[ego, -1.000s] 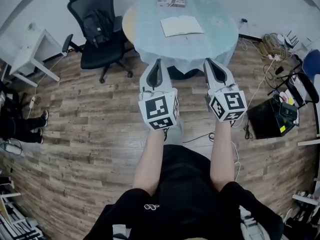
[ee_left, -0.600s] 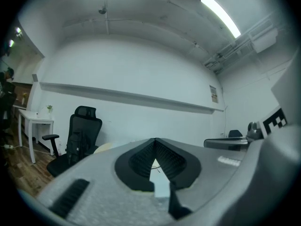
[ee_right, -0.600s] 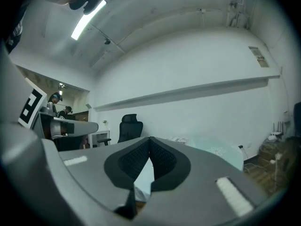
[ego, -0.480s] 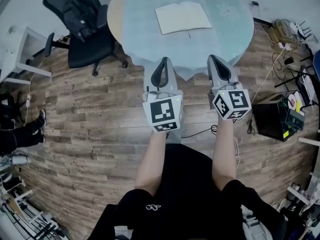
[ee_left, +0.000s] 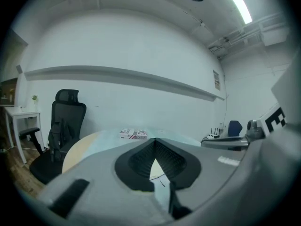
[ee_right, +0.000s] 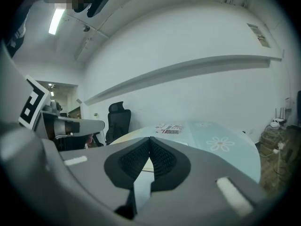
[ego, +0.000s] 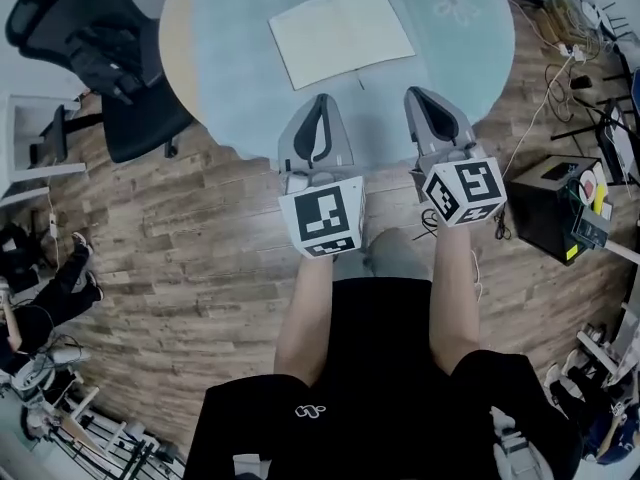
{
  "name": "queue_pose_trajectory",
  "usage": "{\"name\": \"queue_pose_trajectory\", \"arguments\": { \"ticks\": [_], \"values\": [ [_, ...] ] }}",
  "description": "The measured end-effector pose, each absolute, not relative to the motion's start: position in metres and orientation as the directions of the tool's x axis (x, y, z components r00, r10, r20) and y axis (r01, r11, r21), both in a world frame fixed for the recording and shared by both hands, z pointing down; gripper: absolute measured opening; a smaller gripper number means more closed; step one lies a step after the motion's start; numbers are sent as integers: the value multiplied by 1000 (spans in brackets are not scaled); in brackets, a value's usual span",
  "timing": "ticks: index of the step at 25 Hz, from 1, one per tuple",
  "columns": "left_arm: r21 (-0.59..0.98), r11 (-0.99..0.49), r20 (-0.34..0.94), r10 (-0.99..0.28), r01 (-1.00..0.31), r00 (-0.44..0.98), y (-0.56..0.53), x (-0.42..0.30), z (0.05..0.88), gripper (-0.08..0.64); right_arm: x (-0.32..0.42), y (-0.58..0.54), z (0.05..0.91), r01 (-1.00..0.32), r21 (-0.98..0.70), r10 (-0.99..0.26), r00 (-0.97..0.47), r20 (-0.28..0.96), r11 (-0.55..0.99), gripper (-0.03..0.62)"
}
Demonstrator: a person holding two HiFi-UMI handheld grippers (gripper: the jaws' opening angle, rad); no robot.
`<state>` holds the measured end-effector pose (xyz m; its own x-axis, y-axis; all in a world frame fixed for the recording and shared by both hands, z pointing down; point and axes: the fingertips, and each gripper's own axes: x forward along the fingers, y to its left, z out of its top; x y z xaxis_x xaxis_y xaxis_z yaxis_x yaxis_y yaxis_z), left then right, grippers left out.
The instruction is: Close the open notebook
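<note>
The open notebook lies flat with its pale pages up on the round table, which wears a light blue cloth. A thin dark strand sticks out at its near edge. Both grippers hover side by side over the table's near edge, just short of the notebook. My left gripper is shut and empty, and so is my right gripper. In the left gripper view the jaws meet at the tips of my left gripper, and a sliver of notebook page shows behind them. The right gripper view shows my right gripper closed the same way.
A black office chair stands left of the table, by a white desk. A small printed box sits at the table's far side. A black case and cables lie on the wooden floor at right.
The table and notebook have drawn nearer and lower in the head view. Both grippers have moved forward from over the floor to the table's near edge, still shut.
</note>
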<state>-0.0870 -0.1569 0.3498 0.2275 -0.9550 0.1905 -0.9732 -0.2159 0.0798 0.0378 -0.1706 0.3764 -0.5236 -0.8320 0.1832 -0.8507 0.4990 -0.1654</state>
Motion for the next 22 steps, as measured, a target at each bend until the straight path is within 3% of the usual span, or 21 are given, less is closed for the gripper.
{"name": "queue_pose_trajectory", "arguments": {
  "ticks": [8,16,22],
  "values": [
    [9,-271,254,-930,-962,265,-193,-44,371,3,83,-200,399,-863,-215,-838,-499,222,457,11],
    [-166,-316,421,-879,-934,223,-218,-28,434,3,95,-224,416,-832,-266,-802,-547,240,488,11],
    [-293,-404,526,-825,-866,207,-245,-7,483,70,118,-230,434,-833,-288,-795,-544,268,473,11]
  ]
}}
